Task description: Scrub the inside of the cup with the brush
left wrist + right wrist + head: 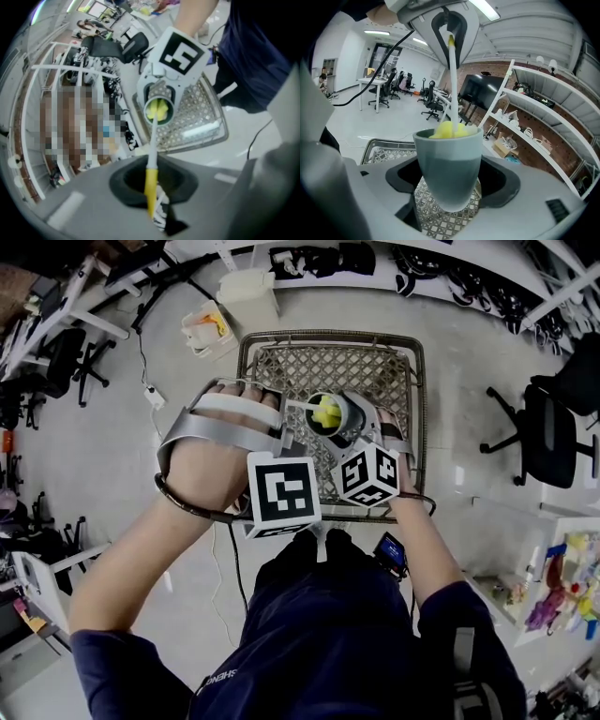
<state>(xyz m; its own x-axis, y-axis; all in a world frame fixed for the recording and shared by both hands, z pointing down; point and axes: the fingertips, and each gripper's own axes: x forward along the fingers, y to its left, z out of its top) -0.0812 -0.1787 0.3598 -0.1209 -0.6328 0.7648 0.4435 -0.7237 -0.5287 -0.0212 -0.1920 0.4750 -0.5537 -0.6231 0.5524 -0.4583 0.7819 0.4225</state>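
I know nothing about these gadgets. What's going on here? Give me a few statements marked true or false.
1. The left gripper holds the brush. True.
2. The brush's yellow head is outside the cup. False: it sits inside the cup.
3. The right gripper is empty. False: it is shut on the cup.
4. The cup is held over the basket. True.
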